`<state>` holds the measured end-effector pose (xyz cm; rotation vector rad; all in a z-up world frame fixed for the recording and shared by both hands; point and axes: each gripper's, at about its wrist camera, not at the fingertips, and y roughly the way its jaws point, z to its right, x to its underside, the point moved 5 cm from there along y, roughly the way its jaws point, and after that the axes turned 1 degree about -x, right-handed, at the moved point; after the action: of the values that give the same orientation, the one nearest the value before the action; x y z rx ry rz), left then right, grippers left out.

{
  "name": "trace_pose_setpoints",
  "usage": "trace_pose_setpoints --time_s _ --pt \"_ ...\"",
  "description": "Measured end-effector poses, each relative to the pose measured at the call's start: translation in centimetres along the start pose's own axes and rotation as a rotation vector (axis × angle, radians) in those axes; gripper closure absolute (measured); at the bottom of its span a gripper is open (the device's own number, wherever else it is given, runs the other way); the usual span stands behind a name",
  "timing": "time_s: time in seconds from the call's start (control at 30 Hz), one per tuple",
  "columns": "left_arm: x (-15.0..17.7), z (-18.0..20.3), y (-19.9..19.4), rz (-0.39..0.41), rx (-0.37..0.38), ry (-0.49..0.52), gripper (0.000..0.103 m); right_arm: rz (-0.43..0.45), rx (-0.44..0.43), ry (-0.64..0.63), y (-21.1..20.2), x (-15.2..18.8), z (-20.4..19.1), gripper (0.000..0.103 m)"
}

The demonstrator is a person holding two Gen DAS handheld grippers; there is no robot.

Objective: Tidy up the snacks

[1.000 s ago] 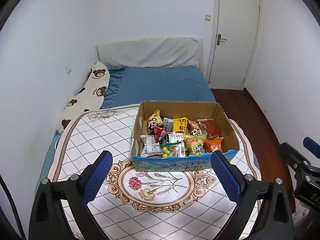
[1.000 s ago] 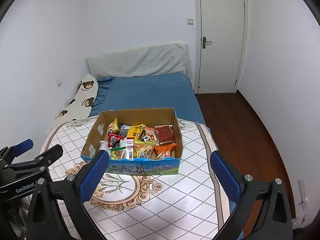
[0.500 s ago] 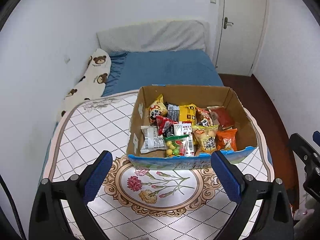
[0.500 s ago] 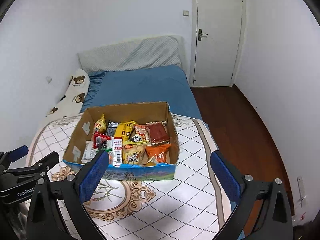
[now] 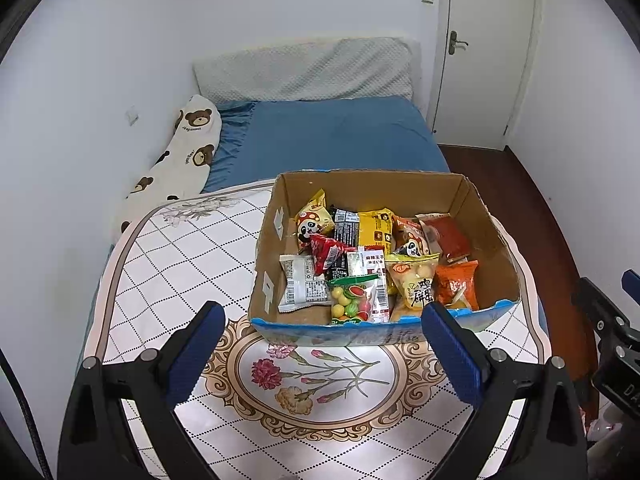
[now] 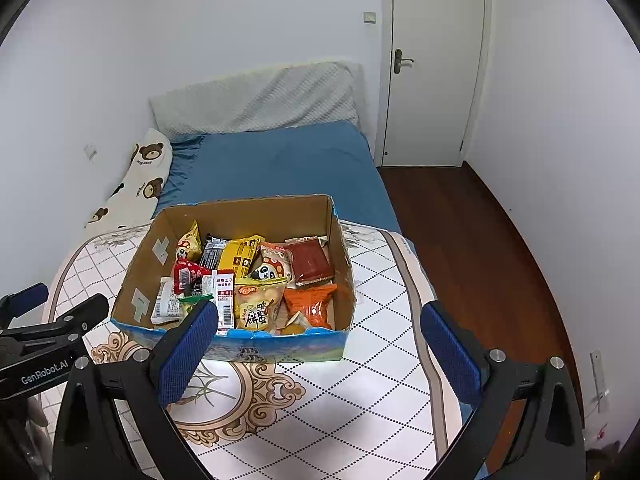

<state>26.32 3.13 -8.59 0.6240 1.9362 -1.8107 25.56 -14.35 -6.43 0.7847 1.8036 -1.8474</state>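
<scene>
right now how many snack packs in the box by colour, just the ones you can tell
Inside the cardboard box, those that show clearly; more may lie beneath:
yellow: 3
red: 2
orange: 1
white: 2
black: 1
clear candy bag: 1
panda pack: 1
Total: 11

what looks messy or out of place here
The snack packets lie jumbled and overlapping in the cardboard box, unsorted. The box's near edge looks roughly torn. Nothing has spilled onto the patterned tablecloth.
</scene>
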Motion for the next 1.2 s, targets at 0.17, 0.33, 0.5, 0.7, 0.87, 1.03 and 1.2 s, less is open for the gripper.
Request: trace_pose_setpoints --time_s 0.17,0.33,0.5,0.7,0.87,1.03,1.2 --pt "0.09 0.20 -0.15 0.002 0.000 0.004 0.002 -0.006 0.000 -0.001 0.03 0.10 -0.07 0.000" --pt "0.16 0.41 -0.27 0.002 0.002 0.011 0.002 -0.006 0.000 0.001 0.08 0.18 0.01 0.000" --pt "0.33 0.48 -0.33 -0.004 0.005 0.011 0.002 -0.009 0.000 -0.004 0.13 0.14 -0.04 0.000" --pt "0.54 0.52 -0.35 -0.005 0.005 0.017 0.002 -0.006 0.003 0.001 -0.23 0.26 -0.02 0.000" --pt "0.48 0.37 -0.59 0.001 0.001 0.014 0.002 0.001 0.003 0.003 -0.49 0.20 -0.09 0.000" --pt "0.52 0.28 -0.79 0.004 -0.004 0.013 0.002 0.002 0.006 0.000 -0.69 0.26 -0.15 0.000" --pt "0.58 0.30 -0.98 0.002 -0.003 0.016 0.002 -0.002 0.007 0.001 -0.83 0.45 -0.21 0.000"
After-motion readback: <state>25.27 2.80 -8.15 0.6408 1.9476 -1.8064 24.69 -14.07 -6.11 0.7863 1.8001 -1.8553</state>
